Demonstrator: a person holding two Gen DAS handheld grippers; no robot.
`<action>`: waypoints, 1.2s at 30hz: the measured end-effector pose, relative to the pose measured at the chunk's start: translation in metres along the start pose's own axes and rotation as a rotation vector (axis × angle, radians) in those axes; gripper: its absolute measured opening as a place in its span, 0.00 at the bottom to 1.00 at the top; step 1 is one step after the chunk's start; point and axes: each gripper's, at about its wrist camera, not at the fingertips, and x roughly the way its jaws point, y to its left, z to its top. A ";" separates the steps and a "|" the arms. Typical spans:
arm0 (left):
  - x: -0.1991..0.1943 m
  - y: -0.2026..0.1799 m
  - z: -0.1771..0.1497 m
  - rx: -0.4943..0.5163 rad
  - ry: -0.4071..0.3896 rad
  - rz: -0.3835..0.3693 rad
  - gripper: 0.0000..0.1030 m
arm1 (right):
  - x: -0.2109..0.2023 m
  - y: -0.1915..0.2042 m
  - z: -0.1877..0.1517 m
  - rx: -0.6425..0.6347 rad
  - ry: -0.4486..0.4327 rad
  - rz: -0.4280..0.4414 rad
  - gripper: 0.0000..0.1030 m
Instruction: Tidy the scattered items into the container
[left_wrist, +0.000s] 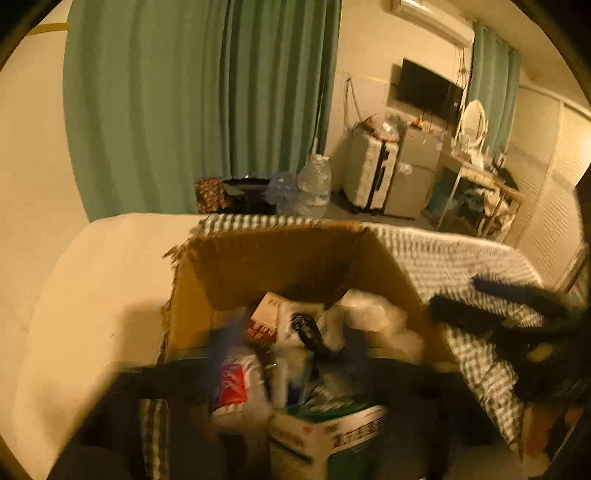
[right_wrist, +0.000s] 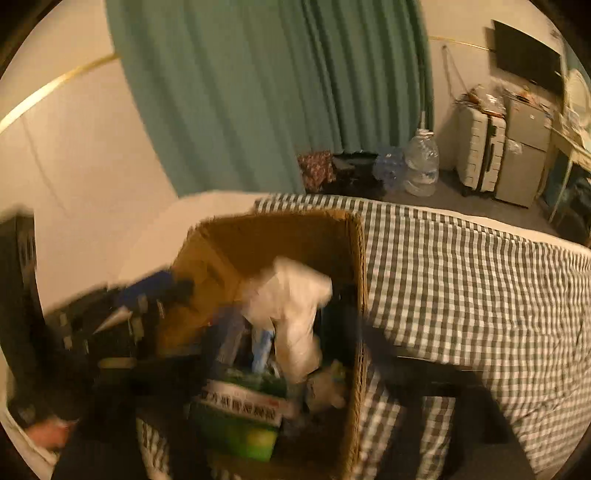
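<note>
A cardboard box (left_wrist: 280, 258), crammed with packets and a green-and-white carton (left_wrist: 332, 432), sits on a checked blanket (right_wrist: 461, 280). Both grippers are blurred; their grip cannot be told.

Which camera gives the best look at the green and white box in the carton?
Right wrist: the green and white box shows its printed top and green front inside the cardboard carton. Left wrist shows the same box blurrier, near the bottom edge.
</note>
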 end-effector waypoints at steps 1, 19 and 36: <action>-0.003 0.000 -0.003 0.002 -0.023 0.032 0.84 | -0.004 -0.002 -0.001 0.017 -0.041 -0.032 0.89; -0.105 -0.078 -0.022 -0.141 -0.144 -0.059 1.00 | -0.203 -0.060 -0.012 0.186 -0.351 -0.191 1.00; -0.050 -0.127 -0.084 -0.017 -0.079 0.034 1.00 | -0.107 -0.097 -0.113 0.092 -0.122 -0.324 1.00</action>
